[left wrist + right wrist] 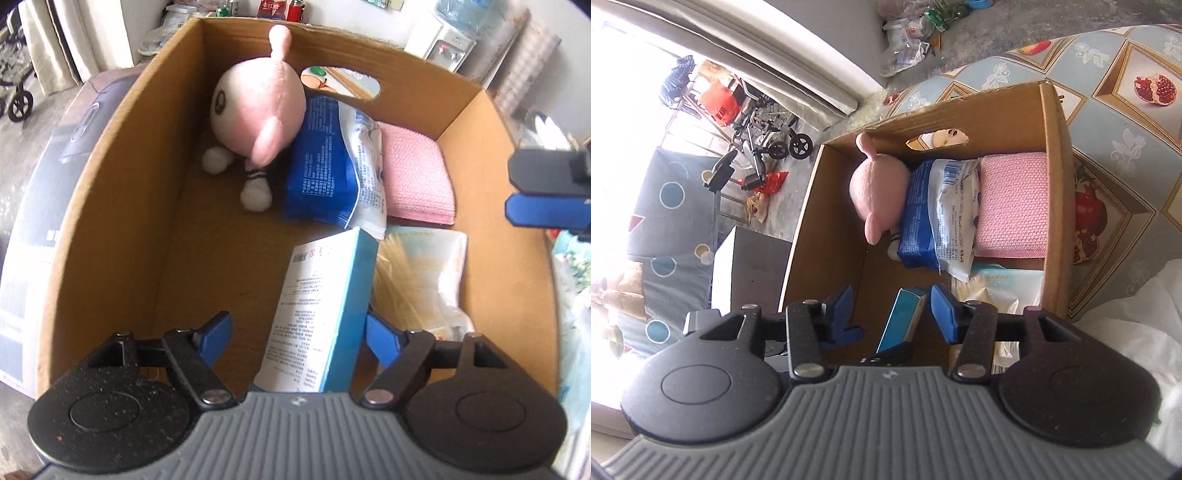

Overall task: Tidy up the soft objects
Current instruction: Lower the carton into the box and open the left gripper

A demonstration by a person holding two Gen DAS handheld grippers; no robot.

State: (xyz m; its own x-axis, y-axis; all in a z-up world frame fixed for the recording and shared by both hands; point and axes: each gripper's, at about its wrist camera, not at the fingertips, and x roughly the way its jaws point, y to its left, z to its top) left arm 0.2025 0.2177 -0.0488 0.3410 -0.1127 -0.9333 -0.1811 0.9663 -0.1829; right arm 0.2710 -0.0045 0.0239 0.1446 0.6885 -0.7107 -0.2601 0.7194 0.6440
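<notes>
An open cardboard box (110,206) (1052,184) holds a pink plush toy (258,107) (875,184), a blue and white soft pack (325,166) (934,214) and a folded pink cloth (417,173) (1012,203) along its far wall. A clear packet (417,266) (997,288) lies on the floor at the right. My left gripper (299,332) is inside the box, open. A light-blue carton pack (321,314) (905,317) stands between its fingers, leaning by the right finger and clear of the left. My right gripper (892,306) (532,192) hovers open above the box rim, holding nothing.
The box sits on a table with a fruit-patterned cloth (1126,147). White plastic sheeting (1145,314) lies at the right. A wheelchair (768,136) and bags are on the floor beyond. A water dispenser (450,44) stands behind the box. The box floor at the left is bare.
</notes>
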